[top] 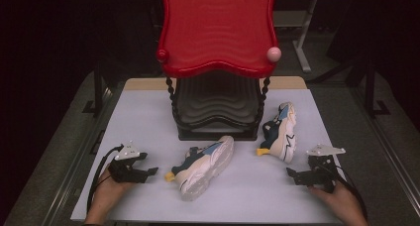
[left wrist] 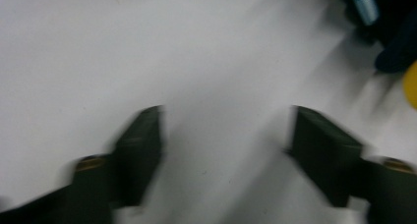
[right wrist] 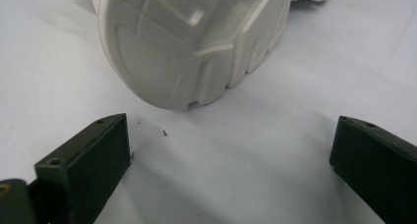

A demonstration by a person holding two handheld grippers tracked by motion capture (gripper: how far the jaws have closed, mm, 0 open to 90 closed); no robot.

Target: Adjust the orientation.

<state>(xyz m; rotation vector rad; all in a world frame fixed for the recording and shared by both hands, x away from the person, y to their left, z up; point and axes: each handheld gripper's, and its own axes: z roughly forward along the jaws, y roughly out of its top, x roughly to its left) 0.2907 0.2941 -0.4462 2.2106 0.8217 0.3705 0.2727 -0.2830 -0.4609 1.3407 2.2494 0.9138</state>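
Both the left gripper (top: 154, 171) and right gripper (top: 292, 173) gape wide, holding nothing; blur probably means the left could nudge the near shoe (top: 203, 165) toward the red rack (top: 217, 32).

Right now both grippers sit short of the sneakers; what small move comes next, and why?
Probably ease the right gripper forward until its open jaws straddle the sole of the right-hand sneaker. That sneaker lies on its side with the sole facing this gripper, and only bare table lies between them. The left gripper, also open, holds nothing.
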